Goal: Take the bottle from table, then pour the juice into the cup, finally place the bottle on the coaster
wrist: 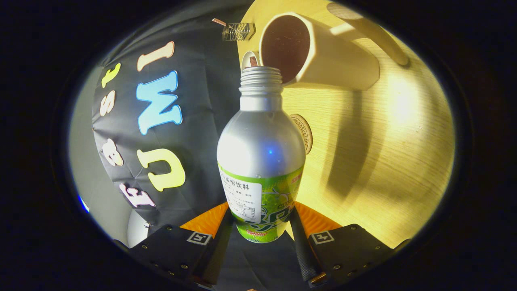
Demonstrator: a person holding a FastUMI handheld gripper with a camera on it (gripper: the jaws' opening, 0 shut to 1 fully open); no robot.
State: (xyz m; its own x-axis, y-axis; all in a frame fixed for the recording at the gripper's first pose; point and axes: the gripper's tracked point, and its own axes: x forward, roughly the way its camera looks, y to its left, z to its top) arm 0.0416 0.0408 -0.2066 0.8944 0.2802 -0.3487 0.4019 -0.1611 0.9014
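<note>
1. Your gripper (261, 226) is clamped on the silver metal bottle with the green label (260, 161). Both fingers press on its lower part, one from 9 o'clock and one from 3 o'clock.

2. The bottle sits between the fingers and points away from you toward 12 o'clock. It has no cap on. Its open mouth is right by the rim of the cream cup (315, 52).

3. The whole view is turned on its side, so the bottle looks tipped over for pouring. The cup's inside looks dark brown. I cannot see any juice coming out.

4. The pale wooden desk (383, 161) fills the side from 1 to 4 o'clock. The round brown coaster (303, 132) lies on it, peeking out from behind the bottle's shoulder at about 2 o'clock. The bottle goes there last.

5. The bottle looks hard and smooth, so it may slip. It is thin metal and may dent if you squeeze too hard. It probably gets lighter as juice leaves.

6. Holding it low on the label part looks good, as the sides there are straight. Keep the squeeze steady and do not grab the narrow neck.
</note>
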